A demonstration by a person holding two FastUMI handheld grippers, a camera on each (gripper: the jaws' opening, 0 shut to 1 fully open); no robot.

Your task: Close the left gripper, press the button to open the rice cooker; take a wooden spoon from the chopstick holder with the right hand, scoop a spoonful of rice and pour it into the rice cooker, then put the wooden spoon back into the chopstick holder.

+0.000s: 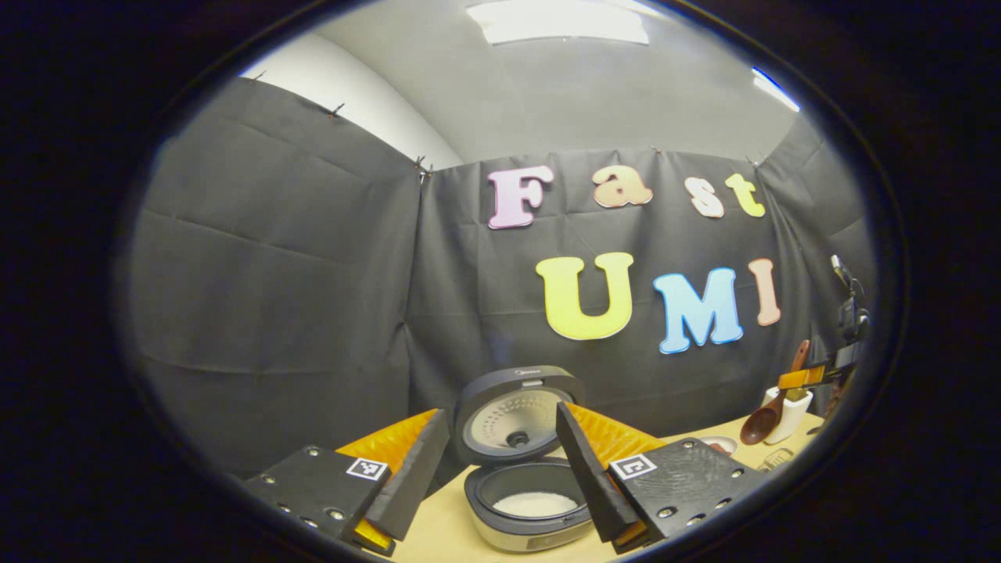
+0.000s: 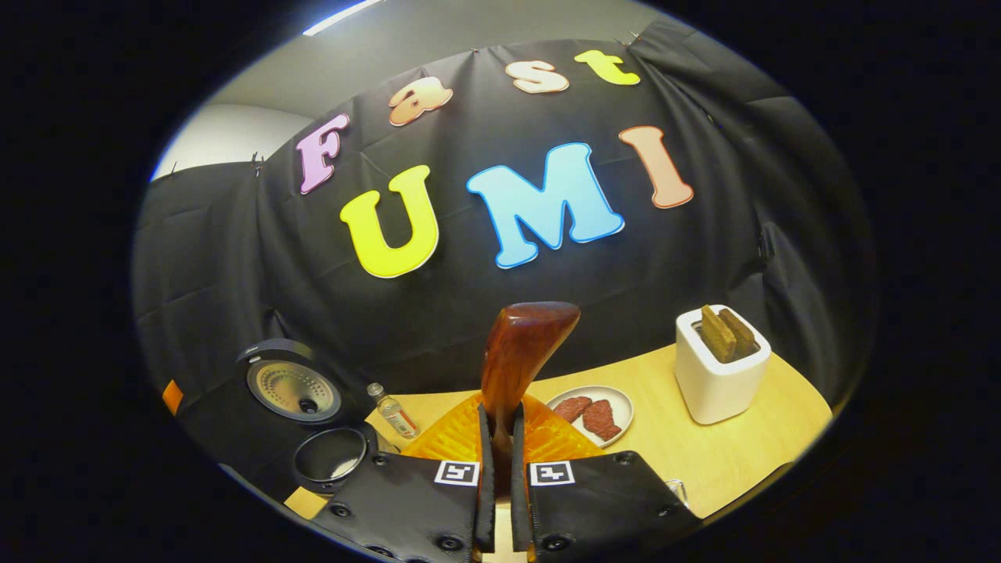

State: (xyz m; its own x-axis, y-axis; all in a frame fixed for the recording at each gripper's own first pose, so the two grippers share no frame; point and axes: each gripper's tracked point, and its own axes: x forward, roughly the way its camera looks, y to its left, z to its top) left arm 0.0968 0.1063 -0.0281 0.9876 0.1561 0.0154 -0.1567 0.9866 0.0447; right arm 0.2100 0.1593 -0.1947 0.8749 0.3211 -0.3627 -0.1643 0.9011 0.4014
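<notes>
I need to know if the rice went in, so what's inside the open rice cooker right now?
In the left gripper view, the rice cooker holds a low patch of white rice in its pot. The near wall hides the front of the pot's floor.

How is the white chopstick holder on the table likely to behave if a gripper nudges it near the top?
The chopstick holder is tall on a small base, so a high push would probably tip it rather than slide it. It looks like glazed ceramic, so likely heavy for its size, slippery and breakable. It stands near the table edge, so a fall seems possible.
</notes>
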